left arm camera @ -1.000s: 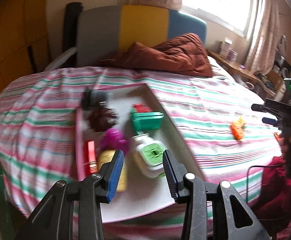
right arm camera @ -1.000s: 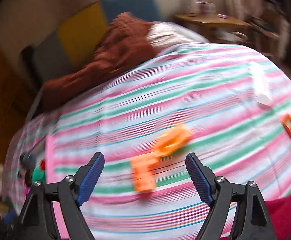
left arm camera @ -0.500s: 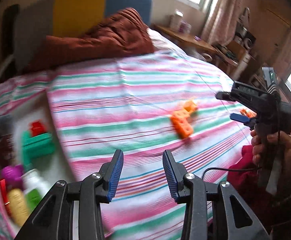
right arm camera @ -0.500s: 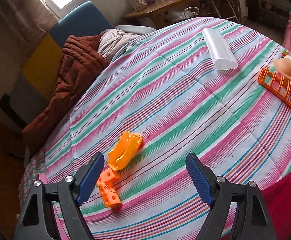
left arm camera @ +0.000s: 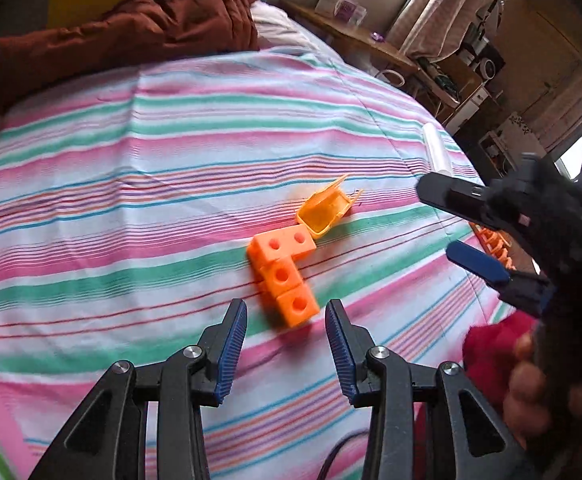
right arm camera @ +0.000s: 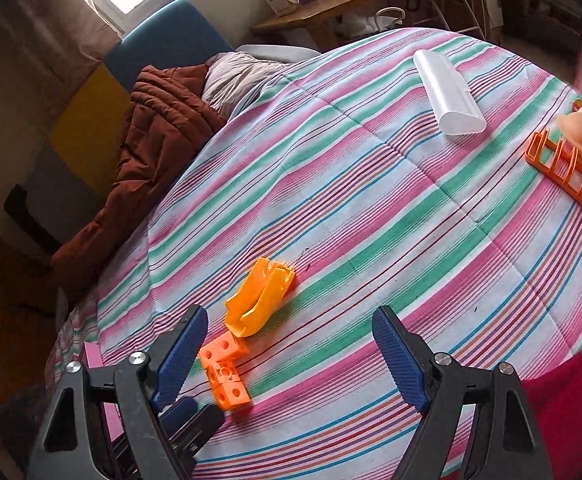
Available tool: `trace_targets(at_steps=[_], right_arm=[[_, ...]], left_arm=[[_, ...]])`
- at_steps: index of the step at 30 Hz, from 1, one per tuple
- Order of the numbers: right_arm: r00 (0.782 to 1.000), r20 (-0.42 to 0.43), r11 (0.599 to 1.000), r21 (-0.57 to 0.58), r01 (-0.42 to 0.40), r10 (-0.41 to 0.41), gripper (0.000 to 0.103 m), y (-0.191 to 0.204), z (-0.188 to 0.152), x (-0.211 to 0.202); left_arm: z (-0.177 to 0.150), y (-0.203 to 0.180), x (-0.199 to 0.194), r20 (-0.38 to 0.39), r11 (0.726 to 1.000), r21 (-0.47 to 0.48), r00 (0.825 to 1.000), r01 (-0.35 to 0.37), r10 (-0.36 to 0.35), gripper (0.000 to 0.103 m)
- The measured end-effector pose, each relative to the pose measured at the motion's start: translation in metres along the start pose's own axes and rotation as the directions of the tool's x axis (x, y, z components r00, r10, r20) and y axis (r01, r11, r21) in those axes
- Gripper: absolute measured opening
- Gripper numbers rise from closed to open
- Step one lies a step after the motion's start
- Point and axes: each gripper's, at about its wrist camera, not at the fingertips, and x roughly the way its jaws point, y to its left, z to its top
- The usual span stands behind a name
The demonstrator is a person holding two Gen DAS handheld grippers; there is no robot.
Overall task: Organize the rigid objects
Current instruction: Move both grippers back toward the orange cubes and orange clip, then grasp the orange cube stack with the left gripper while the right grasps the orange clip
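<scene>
Two orange items lie loose on the striped bed. Left wrist view: left gripper (left arm camera: pixel 286 340), jaws apart and empty, just short of the orange block piece (left arm camera: pixel 282 270); orange scoop (left arm camera: pixel 325 212) touching its far end. Right wrist view: right gripper (right arm camera: pixel 291 356) spread wide, empty, above the block piece; clear tube (right arm camera: pixel 447 94) and orange rack (right arm camera: pixel 571 178) well beyond it. Judged unsorted; gathering remains.

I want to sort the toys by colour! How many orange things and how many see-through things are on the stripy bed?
Orange: 3 – block piece, scoop-shaped shell, rack
Clear: 1 – tube
Total: 4
</scene>
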Motion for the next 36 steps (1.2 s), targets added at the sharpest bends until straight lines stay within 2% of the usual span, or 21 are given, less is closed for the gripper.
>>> trace_targets(at_steps=[3,4,5,7,10,16,21,27,36], right_arm=[[1.000,-0.004,1.000,0.000,-0.003,0.003,0.085,0.000,0.000,0.002],[1.000,-0.003,1.000,-0.002,-0.002,0.002,0.085,0.001,0.000,0.002],[1.000,-0.002,1.000,-0.005,0.000,0.000,0.085,0.001,0.000,0.002],[1.000,-0.001,1.000,-0.024,-0.001,0.001,0.085,0.003,-0.001,0.003],[1.000,0.000,0.998,-0.061,0.010,-0.010,0.084,0.008,-0.003,0.005],[0.999,-0.026,0.997,-0.065,0.035,-0.037,0.084,0.007,-0.006,0.011],[0.995,-0.079,0.995,-0.082,0.054,-0.061,0.084,0.008,-0.010,0.022],[0.986,-0.143,0.989,-0.133,0.071,-0.090,0.084,0.021,-0.017,0.039],[0.981,-0.112,0.976,-0.173,0.136,-0.156,0.083,0.046,0.004,0.083]], left_arm=[[0.005,0.001,0.016,-0.013,1.000,-0.022,1.000,-0.002,0.002,0.041],[0.007,0.001,0.020,0.006,1.000,-0.016,1.000,-0.003,0.003,0.040],[0.008,0.001,0.020,0.020,1.000,-0.008,1.000,-0.006,0.006,0.037],[0.006,0.003,0.018,0.029,1.000,0.002,0.999,-0.026,0.026,0.023],[-0.003,0.010,0.011,0.041,1.000,0.020,0.999,-0.020,0.019,0.024],[-0.043,0.026,-0.019,0.086,0.995,0.062,0.994,-0.078,0.072,0.024],[-0.070,0.029,-0.033,0.107,0.990,0.090,0.990,-0.104,0.095,0.025],[-0.082,0.031,-0.040,0.128,0.988,0.110,0.988,-0.105,0.091,0.025],[-0.090,0.030,-0.042,0.149,0.985,0.122,0.984,-0.122,0.103,0.026]])
